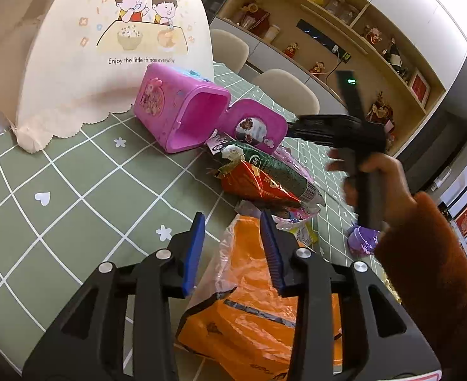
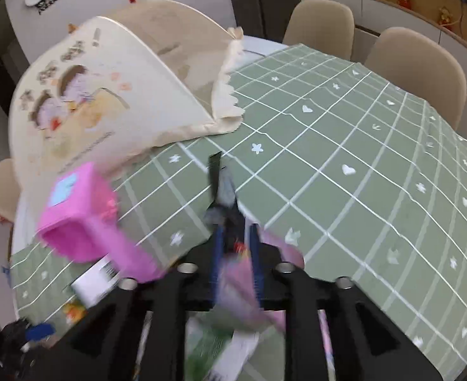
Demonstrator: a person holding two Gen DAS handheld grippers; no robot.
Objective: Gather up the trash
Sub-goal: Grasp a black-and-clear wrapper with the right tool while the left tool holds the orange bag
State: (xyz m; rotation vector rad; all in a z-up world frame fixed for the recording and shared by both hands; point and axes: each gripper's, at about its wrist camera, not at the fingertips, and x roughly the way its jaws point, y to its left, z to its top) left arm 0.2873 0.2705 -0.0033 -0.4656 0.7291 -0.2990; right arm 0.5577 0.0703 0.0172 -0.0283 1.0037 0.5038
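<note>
tablecloth (image 1: 58, 190) green, white grid | chairs (image 2: 322, 25) beige; shelving (image 1: 344, 41) behind

I'm seeing tablecloth (image 1: 58, 190) lying open on my left | wrapper pile (image 1: 265, 184), pink bin (image 1: 182, 114), food cover (image 1: 106, 47) crowding ahead.

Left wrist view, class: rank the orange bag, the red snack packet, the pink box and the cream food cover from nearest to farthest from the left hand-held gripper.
1. Orange bag: right under the left hand-held gripper.
2. Red snack packet: just ahead, in the pile.
3. Pink box: further back, on its side.
4. Cream food cover: rear left, behind the box.
</note>
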